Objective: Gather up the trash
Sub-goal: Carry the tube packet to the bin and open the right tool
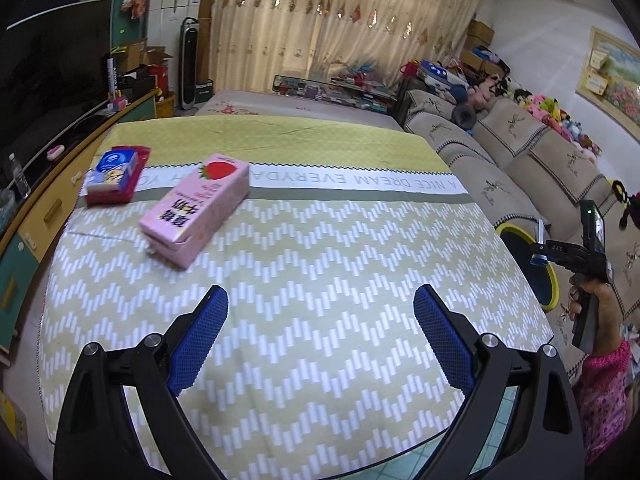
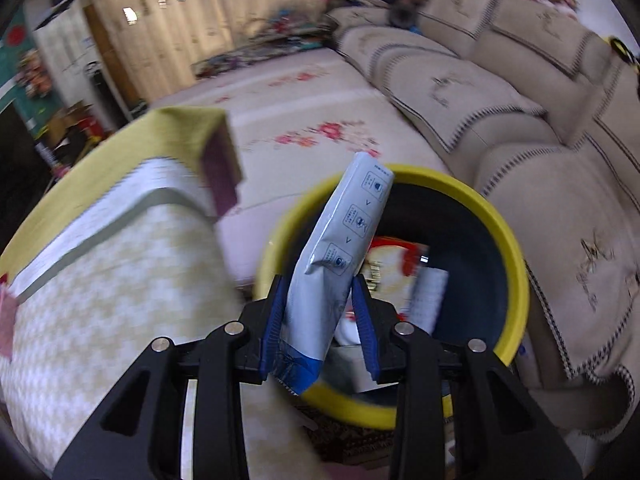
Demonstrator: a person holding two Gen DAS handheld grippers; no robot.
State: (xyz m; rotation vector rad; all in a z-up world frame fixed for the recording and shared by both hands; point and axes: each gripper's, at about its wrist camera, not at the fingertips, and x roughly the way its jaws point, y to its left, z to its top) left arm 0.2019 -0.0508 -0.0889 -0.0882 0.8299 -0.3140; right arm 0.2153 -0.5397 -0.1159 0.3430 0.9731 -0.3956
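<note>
Right wrist view motion-blurred: surface (image 2: 100, 248) edge and sofa (image 2: 460, 92) smeared; contents of yellow bin (image 2: 516, 264) part hidden behind the white sachet (image 2: 340, 248) and right tongs (image 2: 320, 320), items unreadable; sachet's lower end cut by tong pads (image 2: 366, 328); left view: bin (image 1: 550, 280) cropped by surface (image 1: 280, 280); right tongs (image 1: 538, 254) too small to tell their grip.

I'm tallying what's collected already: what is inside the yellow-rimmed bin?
Inside the yellow-rimmed bin lies a red-and-white wrapper and a pale box. The white pouch held by the right gripper covers the bin's left part.
</note>
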